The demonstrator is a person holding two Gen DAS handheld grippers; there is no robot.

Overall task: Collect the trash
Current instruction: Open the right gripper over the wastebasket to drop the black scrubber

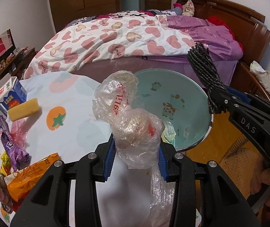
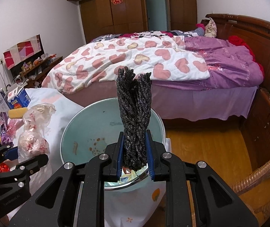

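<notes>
The left gripper (image 1: 136, 160) is clamped on a crumpled clear plastic bag (image 1: 129, 117), held up beside the basin (image 1: 191, 98) on the table. It looks light, soft and slippery, so the bunched middle seems the safest hold. The right gripper (image 2: 135, 155) pinches a dark braided bundle (image 2: 134, 113) near its lower end above the basin; it looks limp but rough enough to stay put.

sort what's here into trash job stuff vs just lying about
Job:
- plastic bag, in left gripper
- dark rope bundle, in right gripper
- basin
- wrappers

Lying about:
- bed quilt
- wicker chair
- wardrobe
</notes>
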